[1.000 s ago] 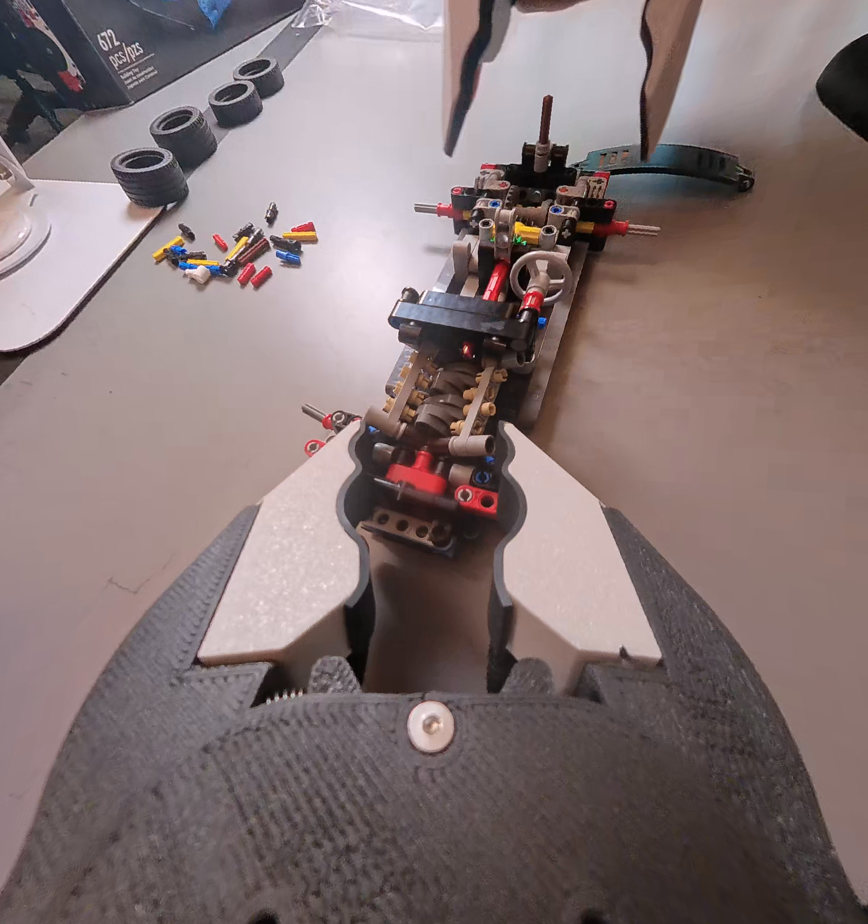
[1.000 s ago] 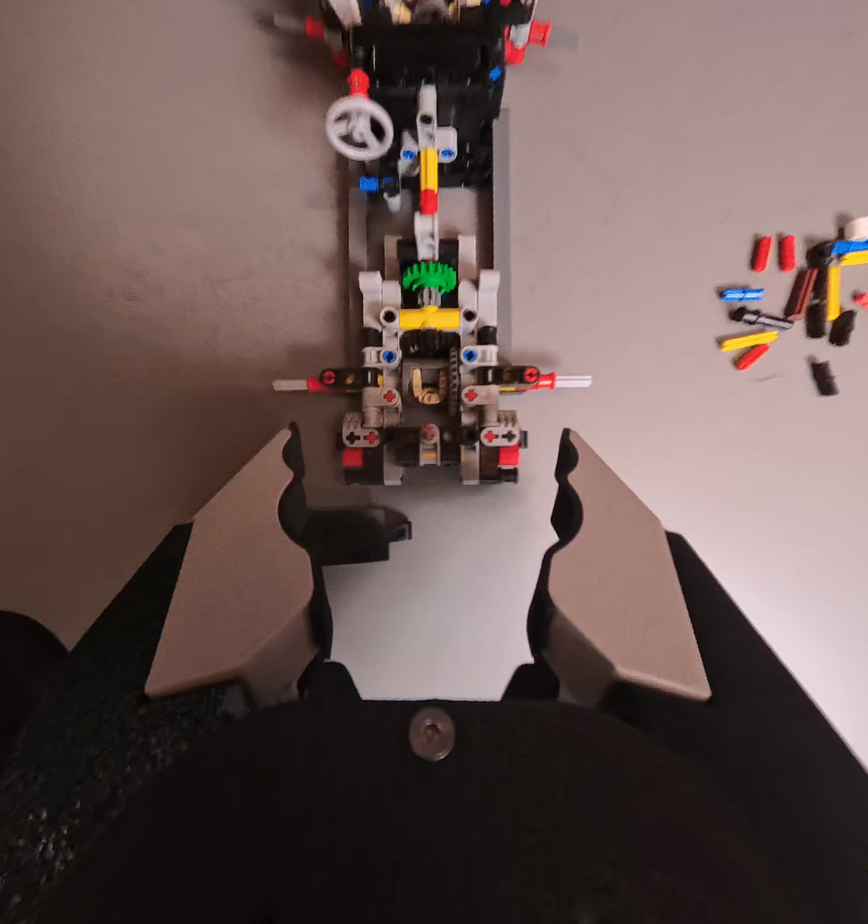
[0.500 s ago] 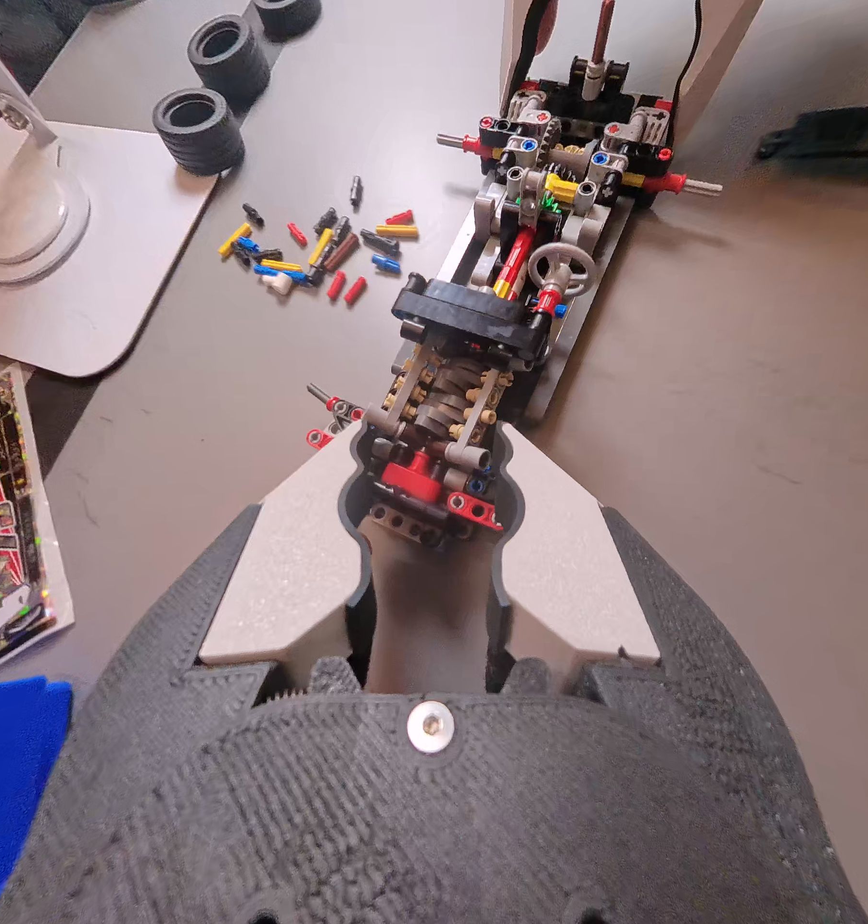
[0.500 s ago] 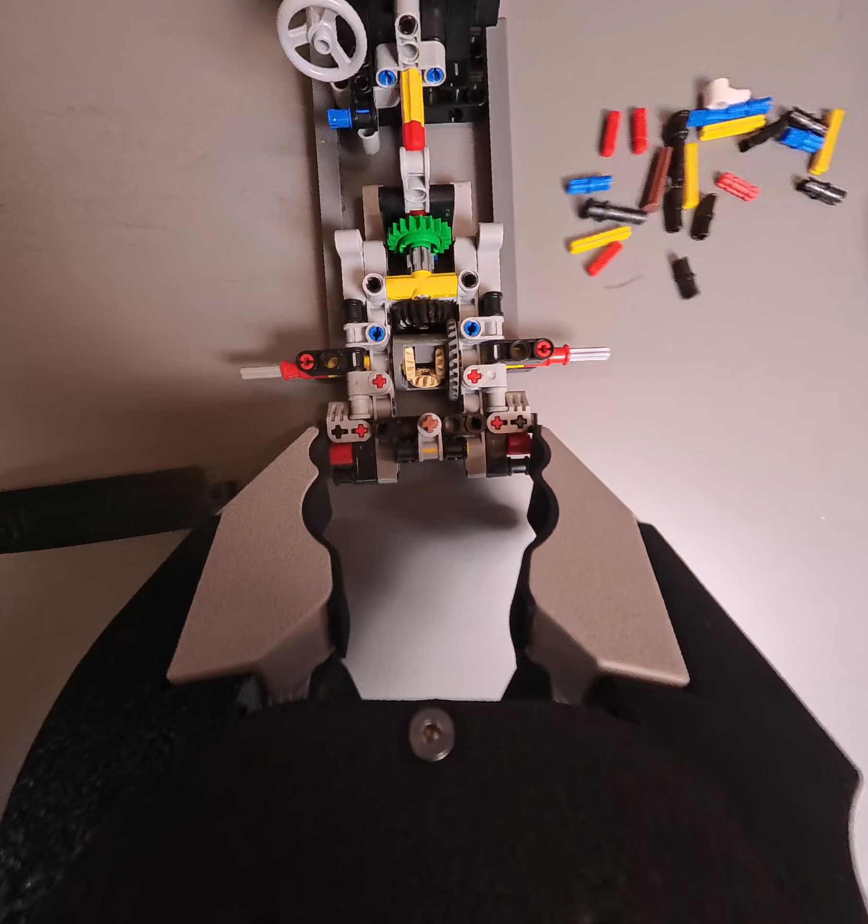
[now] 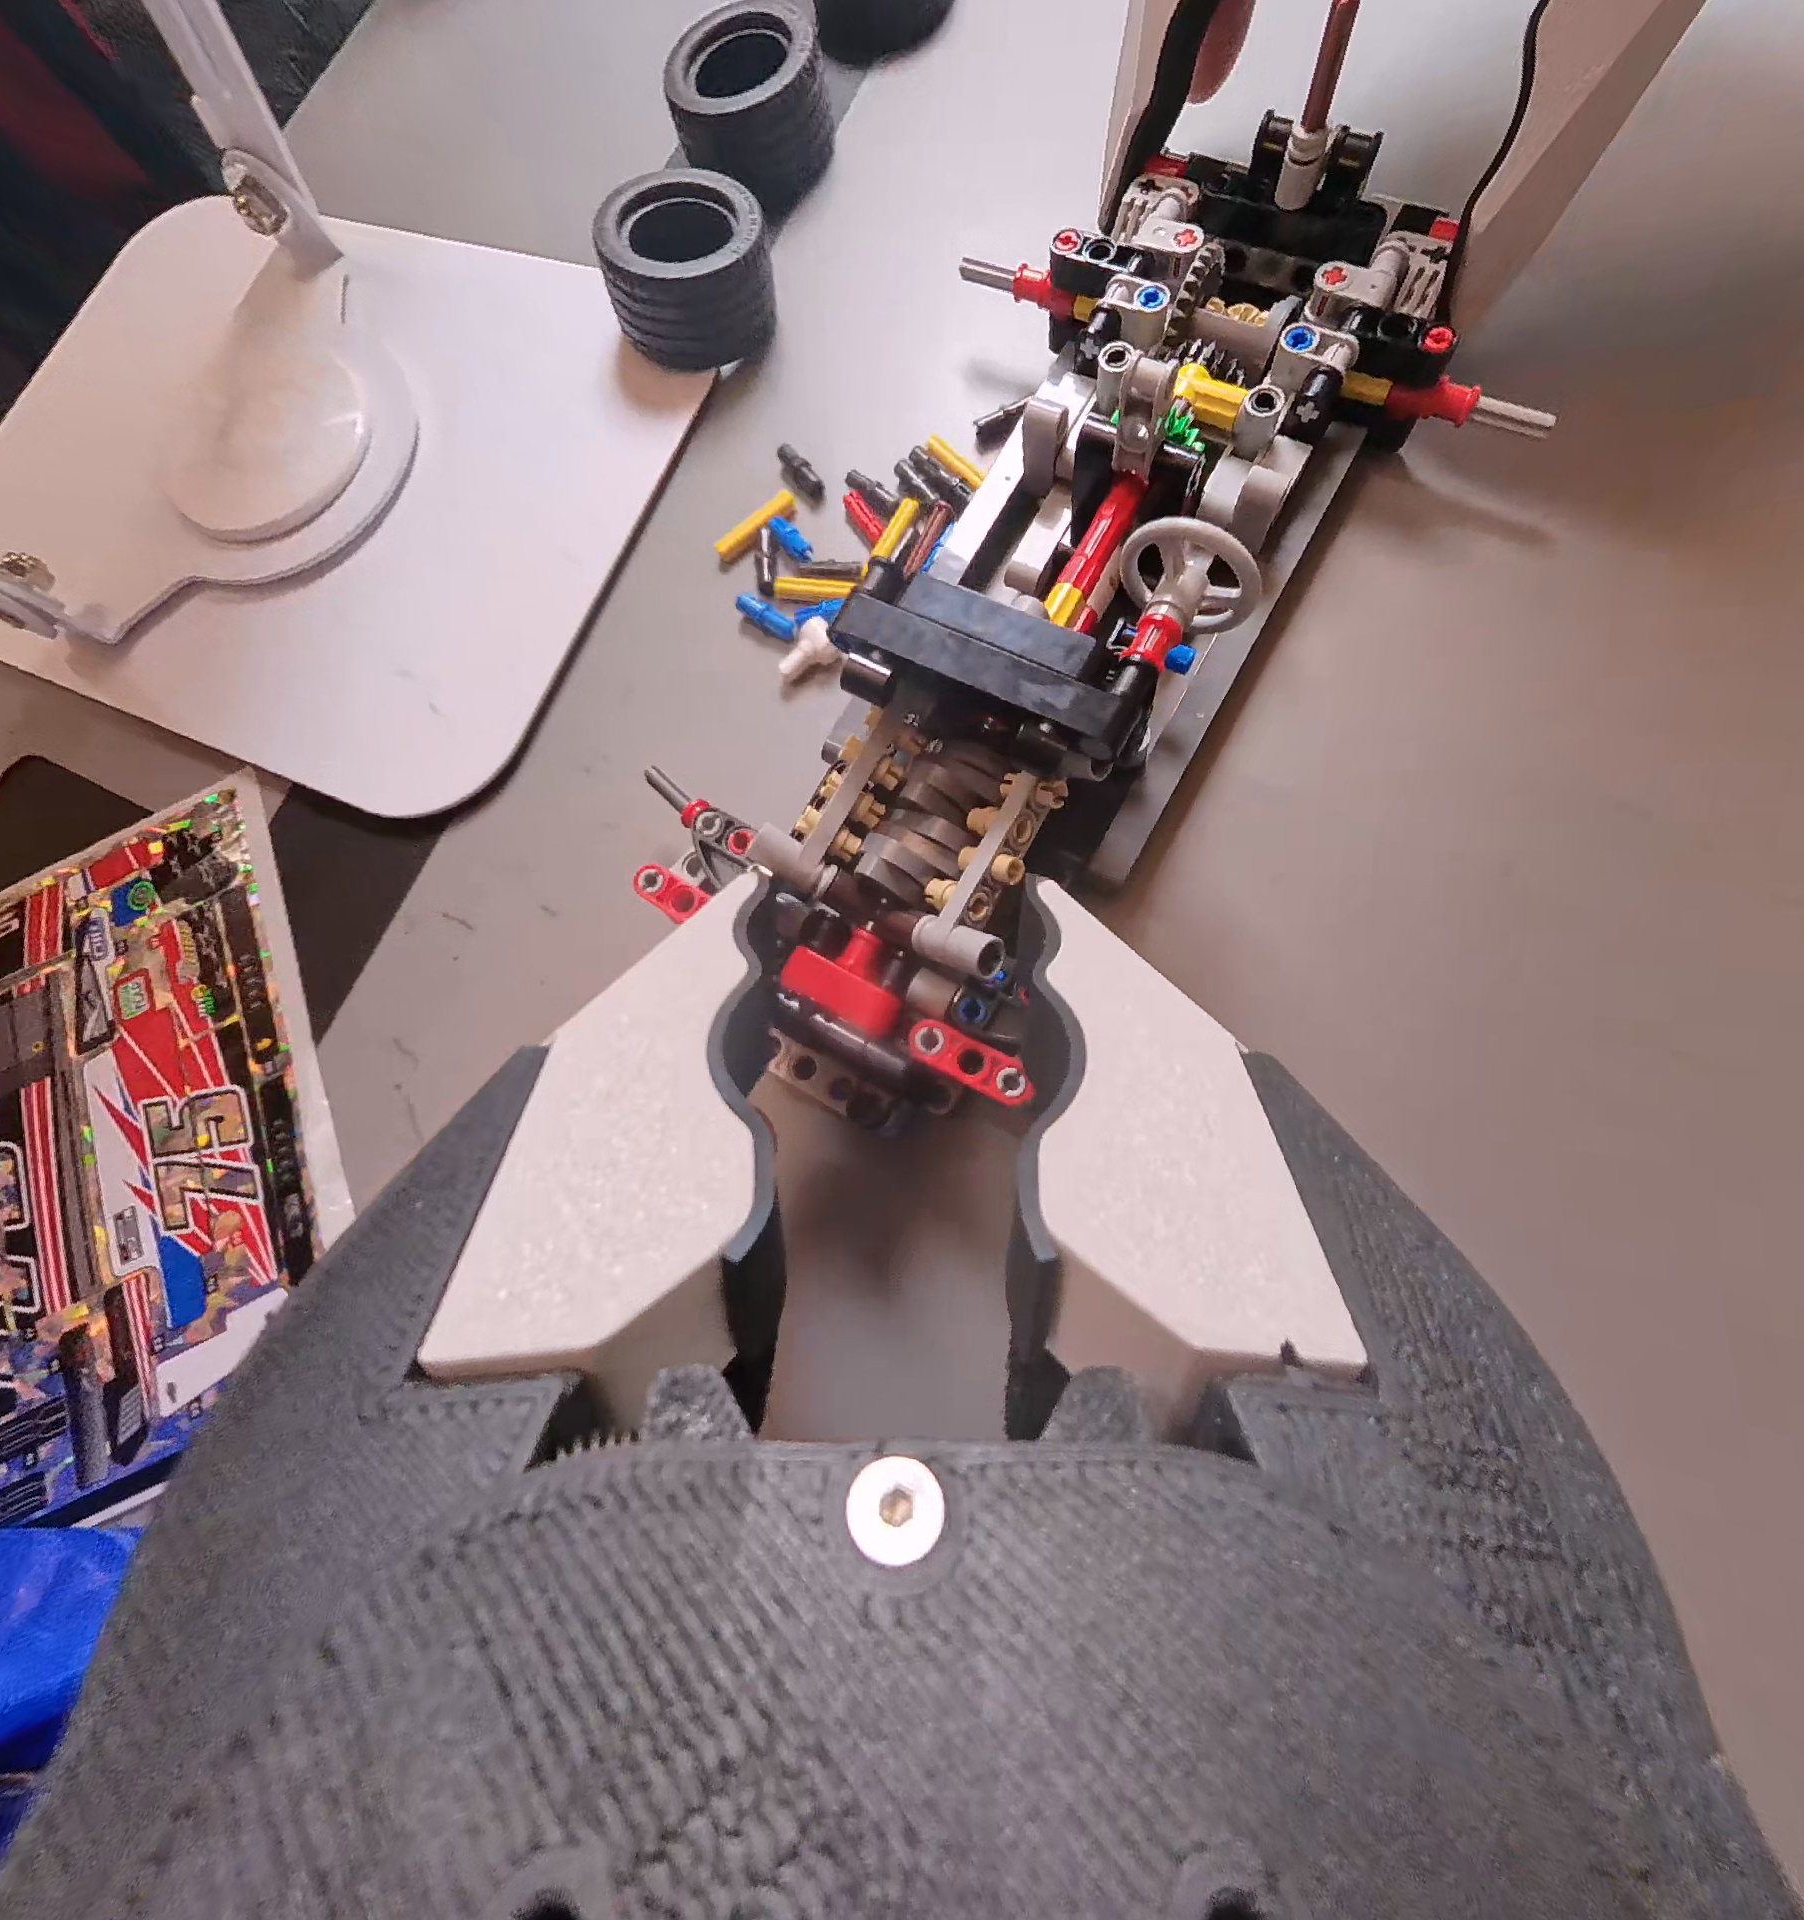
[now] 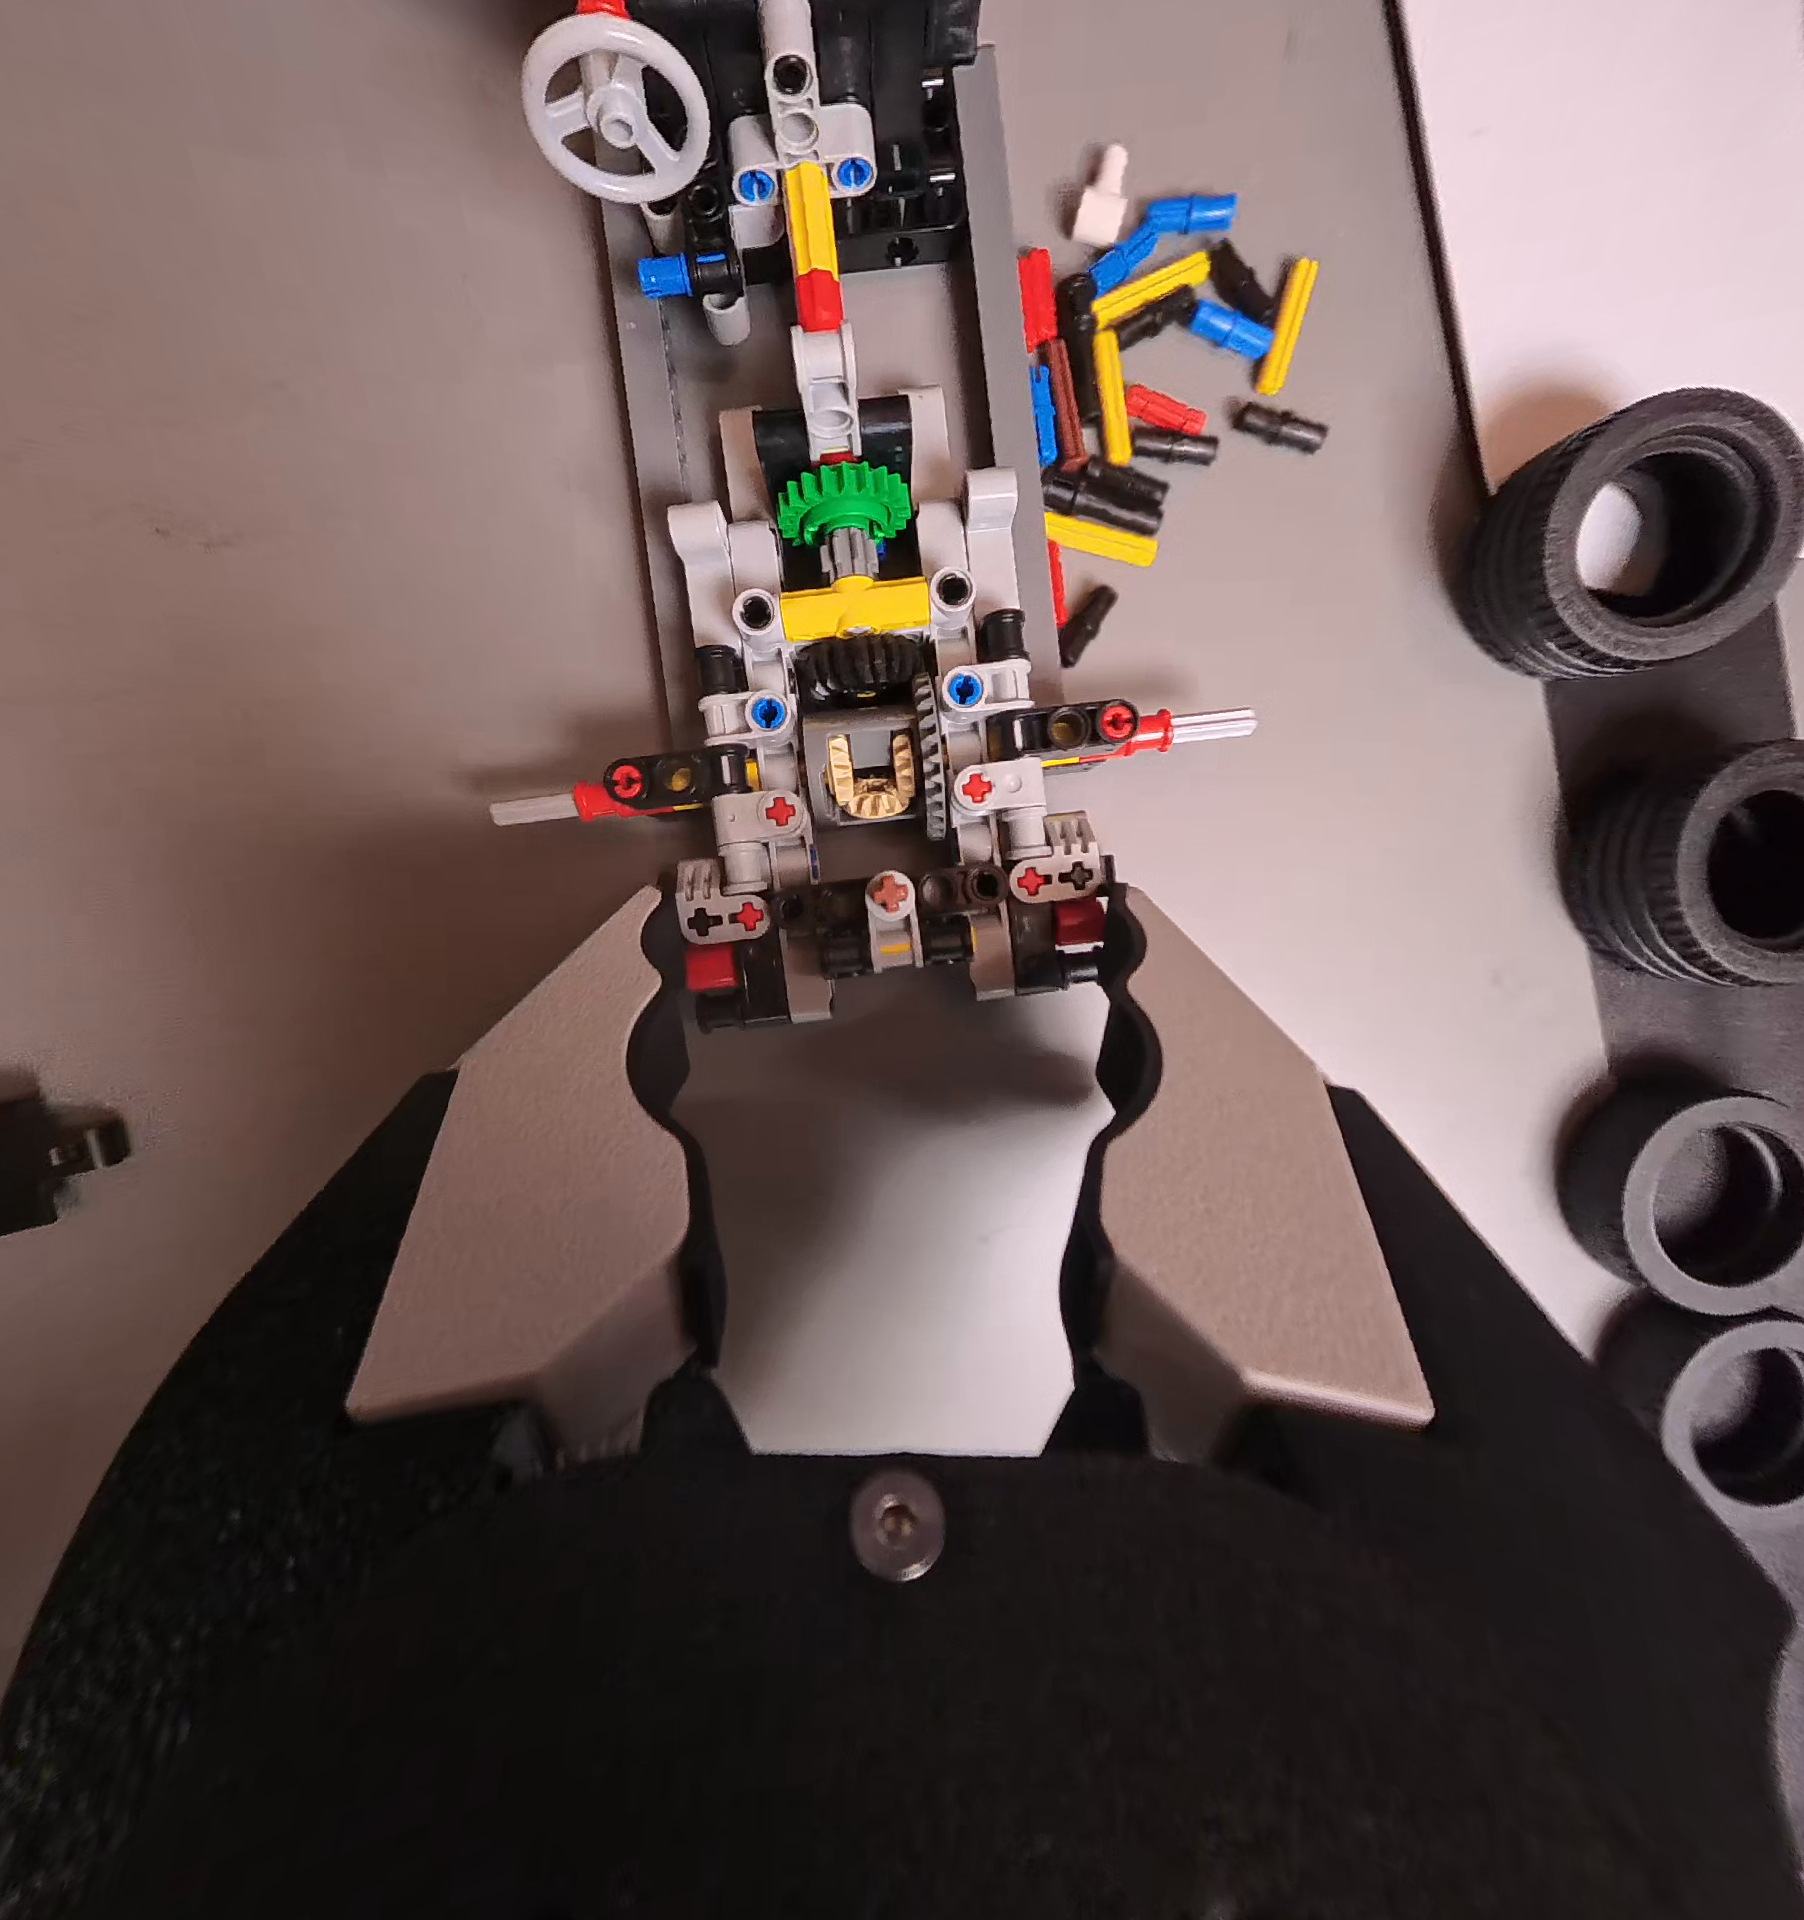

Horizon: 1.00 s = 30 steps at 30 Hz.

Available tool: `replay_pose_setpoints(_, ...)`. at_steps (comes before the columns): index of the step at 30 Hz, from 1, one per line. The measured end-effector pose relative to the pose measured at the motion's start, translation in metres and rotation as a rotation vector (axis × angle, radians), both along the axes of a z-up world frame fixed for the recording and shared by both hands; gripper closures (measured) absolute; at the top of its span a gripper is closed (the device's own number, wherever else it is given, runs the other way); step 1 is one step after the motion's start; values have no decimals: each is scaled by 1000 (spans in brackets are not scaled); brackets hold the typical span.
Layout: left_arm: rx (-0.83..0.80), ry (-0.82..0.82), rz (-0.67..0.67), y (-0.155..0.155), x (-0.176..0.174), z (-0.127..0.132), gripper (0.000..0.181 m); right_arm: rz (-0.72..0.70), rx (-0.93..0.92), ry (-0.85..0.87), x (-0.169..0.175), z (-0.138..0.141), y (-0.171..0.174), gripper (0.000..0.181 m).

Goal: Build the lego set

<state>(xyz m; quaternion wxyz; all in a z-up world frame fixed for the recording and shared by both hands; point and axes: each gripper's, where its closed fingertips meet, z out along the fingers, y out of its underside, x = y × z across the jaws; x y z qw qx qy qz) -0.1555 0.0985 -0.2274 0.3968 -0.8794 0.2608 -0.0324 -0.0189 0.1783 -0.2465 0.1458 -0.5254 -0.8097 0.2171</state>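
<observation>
Half-built car chassis (image 5: 1074,665) lying lengthwise on the grey counter (image 5: 1500,935), held at both ends. Left hand-held gripper (image 5: 893,997) clamped on the engine end, fingers pressed against either side of the red and grey block there. Right hand-held gripper (image 6: 893,935) set around the opposite end by the differential, jaws fairly wide with tips touching or just beside the outer corners — firm squeeze or bare contact, cannot tell.

Done so far, judging by the build: long grey base plate, piston engine, black cross frame, steering wheel (image 6: 615,109) on its column, red-and-yellow drive shaft, green gear (image 6: 844,504), differential with a tan bevel gear, and bare axle stubs sticking out both sides at the far end.

Left to do, seemingly a good deal: no wheels fitted — four black tyres (image 6: 1646,530) waiting in a row to one side, well apart from the chassis. Scatter of loose pins and axles (image 6: 1158,343) in red, yellow, blue and black just beside the base plate, unused. Shiny sticker sheet (image 5: 108,1101) near the left gripper, apparently untouched. No bodywork anywhere on the frame. Roughly mid-build, then
</observation>
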Motion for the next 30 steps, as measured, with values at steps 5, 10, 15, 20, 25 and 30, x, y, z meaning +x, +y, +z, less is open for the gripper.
replay_pose_setpoints(5,19,-17,0,-2,0,0,137,-7,-8,19,-1,0,-2,103)
replay_pose_setpoints(10,9,-9,-36,-18,11,0,137,16,-1,11,10,0,-17,103)
replay_pose_setpoints(15,12,18,-31,-23,15,0,138,12,-3,19,13,0,-22,103)
replay_pose_setpoints(20,26,-20,2,-23,13,6,128,-16,18,56,17,6,-21,99)
replay_pose_setpoints(25,157,-124,64,-37,4,38,127,-132,5,287,41,47,-25,99)
replay_pose_setpoints(30,278,-159,160,-67,-8,56,134,-328,-43,451,99,74,-49,118)
